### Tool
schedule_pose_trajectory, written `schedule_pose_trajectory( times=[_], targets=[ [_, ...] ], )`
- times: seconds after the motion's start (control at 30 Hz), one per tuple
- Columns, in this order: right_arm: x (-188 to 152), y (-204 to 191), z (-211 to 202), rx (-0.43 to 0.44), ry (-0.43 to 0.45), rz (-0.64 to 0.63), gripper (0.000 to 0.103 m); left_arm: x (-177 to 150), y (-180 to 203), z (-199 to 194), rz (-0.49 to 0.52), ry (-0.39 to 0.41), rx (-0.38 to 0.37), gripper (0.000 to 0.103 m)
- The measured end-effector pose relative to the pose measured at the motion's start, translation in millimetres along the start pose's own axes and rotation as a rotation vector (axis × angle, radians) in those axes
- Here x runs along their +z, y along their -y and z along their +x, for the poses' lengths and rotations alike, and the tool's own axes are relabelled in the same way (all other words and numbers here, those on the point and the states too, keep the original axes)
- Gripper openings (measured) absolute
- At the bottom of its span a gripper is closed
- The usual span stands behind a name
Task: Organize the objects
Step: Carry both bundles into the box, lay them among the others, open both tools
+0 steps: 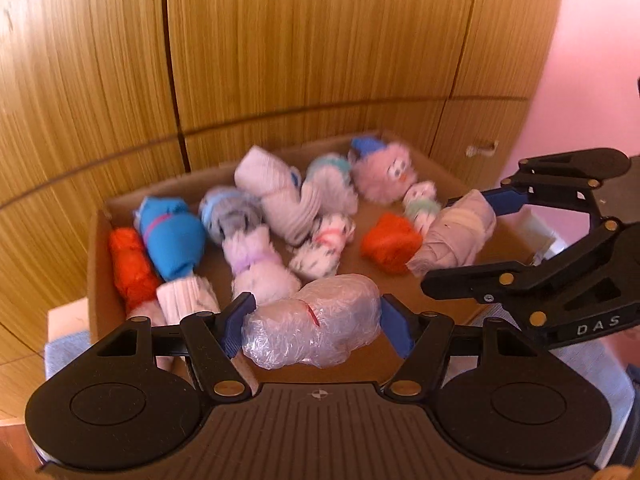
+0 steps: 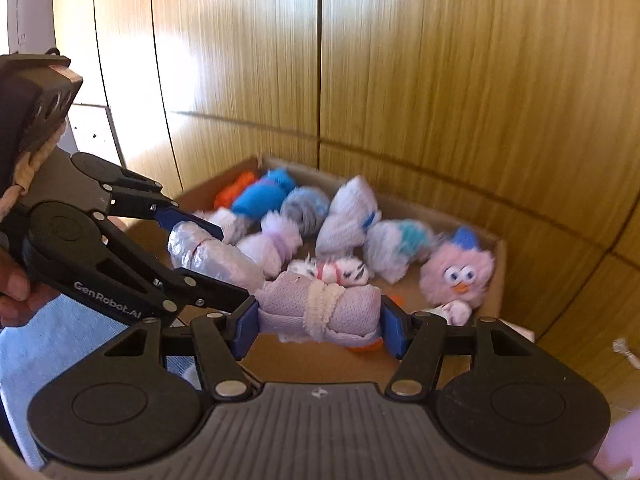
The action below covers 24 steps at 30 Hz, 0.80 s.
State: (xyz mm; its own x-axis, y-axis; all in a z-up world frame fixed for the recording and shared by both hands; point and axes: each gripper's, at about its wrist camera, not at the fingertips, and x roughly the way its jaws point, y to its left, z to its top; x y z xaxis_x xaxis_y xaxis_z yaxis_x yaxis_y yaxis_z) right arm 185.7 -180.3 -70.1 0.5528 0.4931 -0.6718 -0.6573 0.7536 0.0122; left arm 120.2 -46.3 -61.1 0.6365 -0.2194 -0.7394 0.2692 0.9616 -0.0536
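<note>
**Two wrapped bundles carried over a half-filled cardboard box**

Left to right, with the cardboard box as landmark. At its left wall lie an orange roll and, just beside it, a blue roll. Toward the middle sit pale fluffy rolls, a white folded bundle near the far wall, and a striped black-and-white roll. Near the far right corner rests a pink fuzzy toy with eyes; in front of it, a second orange piece.

The left gripper is clamped on a plastic-wrapped bundle above the box's near edge. The right gripper is clamped on a lilac sock roll tied with a cream band, held over the box's right side.

Progress, as a judgement: roughly a dozen items already lie in the box, loosely arranged; the two held bundles remain to be set down in the bare floor patches near the front.

Behind the box stand wood-grain cabinet doors; a pink wall lies to their right. A light blue cloth shows beside the box's near left corner.
</note>
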Motion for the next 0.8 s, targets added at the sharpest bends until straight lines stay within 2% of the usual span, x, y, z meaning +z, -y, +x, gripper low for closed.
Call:
schedule_pose_trajectory(
  times=[0.17,0.37,0.6,0.8],
  targets=[
    [-7,2,25,0.044,-0.045,-0.006,0.058,-10,-15,19,0.004,-0.041,0.001,0.073],
    [-3,-4,44,0.099,-0.076,-0.055,0.058,-10,-23,20,0.018,-0.039,-0.020,0.072],
    [-1,-8,52,0.121,-0.125,-0.111,0.058,-12,-30,18,0.021,-0.041,-0.040,0.071],
    [1,-9,57,0.110,-0.143,-0.116,0.058,-10,-33,20,-0.020,-0.039,-0.039,0.072]
  ],
)
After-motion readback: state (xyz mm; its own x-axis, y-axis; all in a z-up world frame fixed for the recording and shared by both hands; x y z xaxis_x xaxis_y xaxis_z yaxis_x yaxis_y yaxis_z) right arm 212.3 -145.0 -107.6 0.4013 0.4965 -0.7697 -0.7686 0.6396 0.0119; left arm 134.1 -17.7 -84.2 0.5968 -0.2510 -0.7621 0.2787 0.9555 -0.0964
